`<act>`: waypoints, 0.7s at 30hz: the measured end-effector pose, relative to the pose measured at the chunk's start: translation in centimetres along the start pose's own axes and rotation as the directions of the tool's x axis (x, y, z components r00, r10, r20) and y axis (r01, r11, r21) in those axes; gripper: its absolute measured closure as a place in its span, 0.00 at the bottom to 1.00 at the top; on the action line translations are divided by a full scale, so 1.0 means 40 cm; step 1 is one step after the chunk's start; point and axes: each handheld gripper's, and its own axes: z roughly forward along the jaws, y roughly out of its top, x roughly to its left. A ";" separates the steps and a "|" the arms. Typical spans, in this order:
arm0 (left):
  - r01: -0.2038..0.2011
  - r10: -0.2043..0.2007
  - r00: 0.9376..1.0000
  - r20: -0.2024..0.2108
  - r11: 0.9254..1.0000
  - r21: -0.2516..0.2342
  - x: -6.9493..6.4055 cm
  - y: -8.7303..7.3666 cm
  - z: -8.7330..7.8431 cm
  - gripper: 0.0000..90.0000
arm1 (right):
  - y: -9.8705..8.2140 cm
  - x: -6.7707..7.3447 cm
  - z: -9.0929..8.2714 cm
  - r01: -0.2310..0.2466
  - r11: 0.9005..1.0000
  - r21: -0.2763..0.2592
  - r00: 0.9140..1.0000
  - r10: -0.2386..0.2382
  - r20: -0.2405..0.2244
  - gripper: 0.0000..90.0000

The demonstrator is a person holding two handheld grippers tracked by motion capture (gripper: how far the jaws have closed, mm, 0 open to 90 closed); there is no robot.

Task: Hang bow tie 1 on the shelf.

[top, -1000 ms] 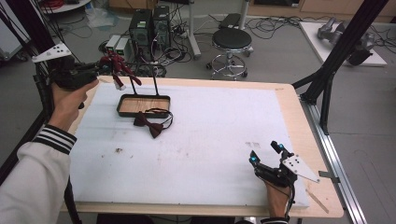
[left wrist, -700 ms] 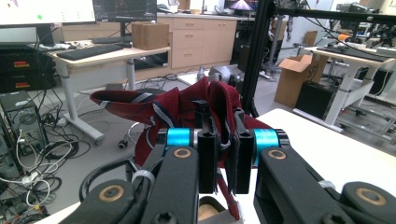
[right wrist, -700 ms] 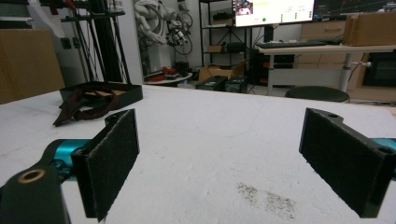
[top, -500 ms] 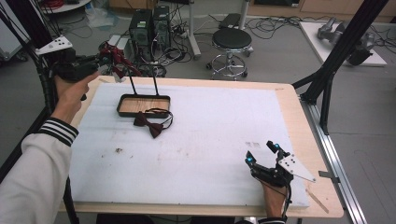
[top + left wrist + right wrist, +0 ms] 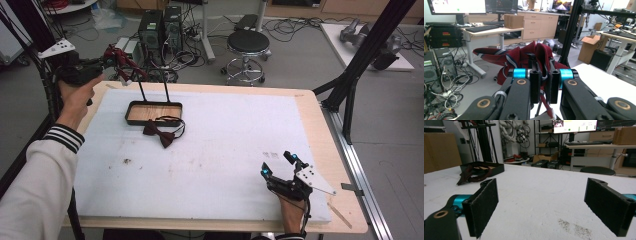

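Red striped necktie (image 5: 506, 58), dark red bow tie (image 5: 161, 132), black tray (image 5: 131, 112).

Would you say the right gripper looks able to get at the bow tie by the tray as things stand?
Probably yes: the right gripper is open, and bare white table lies between it and the bow tie, with nothing in the way. It is a long reach across, though.

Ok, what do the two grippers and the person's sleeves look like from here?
Both grippers are black. The left gripper has brass-coloured pivot pins and blue cylinders beside its narrow jaws. The right gripper has broad, rough-faced black pads and a blue part at each side. Each carries a grey three-cornered plate on top. The left sleeve is white with a dark-striped cuff.
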 end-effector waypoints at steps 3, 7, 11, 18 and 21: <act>0.002 -0.002 1.000 -0.011 1.000 0.008 0.007 -0.002 -0.003 0.94 | 0.000 -0.002 0.000 0.008 1.000 -0.003 1.000 -0.008 0.000 0.13; -0.001 0.001 1.000 -0.029 1.000 0.015 0.016 -0.002 -0.012 0.94 | 0.000 -0.002 -0.001 0.000 1.000 -0.003 1.000 0.000 -0.002 0.13; -0.003 0.005 0.999 -0.044 0.999 0.032 0.020 -0.005 -0.018 0.94 | 0.000 -0.003 0.000 -0.004 1.000 -0.002 1.000 0.004 -0.004 0.13; 0.016 -0.012 0.997 -0.070 0.999 0.048 0.037 -0.030 -0.026 0.94 | 0.001 -0.005 0.000 0.002 1.000 -0.004 1.000 -0.002 -0.003 0.13; 0.023 -0.018 0.996 -0.086 0.998 0.054 0.049 -0.037 -0.030 0.94 | 0.001 -0.005 -0.001 -0.005 1.000 -0.005 1.000 0.005 -0.001 0.13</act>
